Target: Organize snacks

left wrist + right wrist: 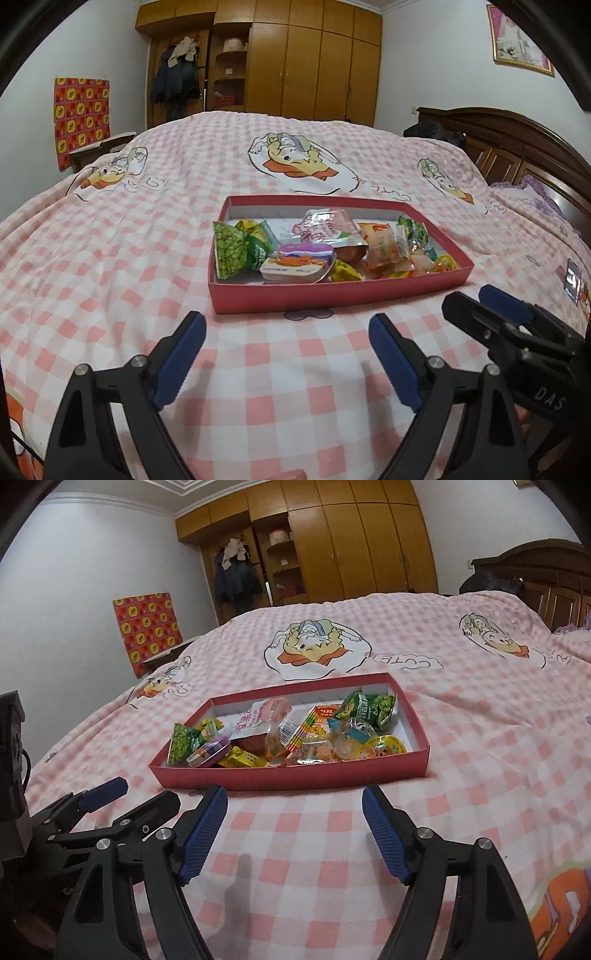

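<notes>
The red tray (332,295) sat on the pink checked bedspread (110,258), filled with mixed snack packets (288,738); a green pea bag (231,249) leaned at its left end. Left gripper (288,332) and right gripper (295,805) hovered just short of the tray's near wall, jaws wide and empty. Packet labels were apparently too blurred to read.

The letters "DAS" stand in white on the black body of the right gripper (491,306), seen from the left wrist view; the bedspread (480,738) carries the word "CUTE", printed upside down beside a cartoon duck (314,650); print on the snack packets (295,734) is too small to read
</notes>
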Motion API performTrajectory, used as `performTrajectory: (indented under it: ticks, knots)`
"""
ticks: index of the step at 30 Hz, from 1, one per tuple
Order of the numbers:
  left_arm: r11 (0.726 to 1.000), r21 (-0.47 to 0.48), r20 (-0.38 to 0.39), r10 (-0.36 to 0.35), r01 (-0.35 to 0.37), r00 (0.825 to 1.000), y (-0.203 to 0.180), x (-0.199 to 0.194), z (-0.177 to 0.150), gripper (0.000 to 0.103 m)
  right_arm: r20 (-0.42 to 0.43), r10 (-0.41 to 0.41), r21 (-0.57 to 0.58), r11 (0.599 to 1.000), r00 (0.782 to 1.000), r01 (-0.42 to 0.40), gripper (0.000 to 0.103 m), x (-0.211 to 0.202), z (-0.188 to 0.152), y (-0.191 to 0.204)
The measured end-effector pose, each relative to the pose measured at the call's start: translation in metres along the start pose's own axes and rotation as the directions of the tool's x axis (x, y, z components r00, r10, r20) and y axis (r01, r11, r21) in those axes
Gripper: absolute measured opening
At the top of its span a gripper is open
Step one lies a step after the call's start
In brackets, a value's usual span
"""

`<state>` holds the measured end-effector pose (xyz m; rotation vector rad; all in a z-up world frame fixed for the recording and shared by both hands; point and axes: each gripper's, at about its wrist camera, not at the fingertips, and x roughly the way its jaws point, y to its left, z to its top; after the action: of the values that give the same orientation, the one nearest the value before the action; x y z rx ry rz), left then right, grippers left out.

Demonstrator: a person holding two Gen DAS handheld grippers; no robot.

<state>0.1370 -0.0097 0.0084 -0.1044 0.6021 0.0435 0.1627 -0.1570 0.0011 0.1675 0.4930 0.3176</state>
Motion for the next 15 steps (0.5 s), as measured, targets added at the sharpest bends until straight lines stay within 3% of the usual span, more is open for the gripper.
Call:
performTrajectory:
  ticks: [15]
  knots:
    - [1.0,-0.015,0.006,-0.005,0.005,1.0,0.004,-0.0003,-0.0005,0.093,0.017,-0.02,-0.047,0.999,1.0,0.021,0.078,-0.0037,-0.0008,0.0093]
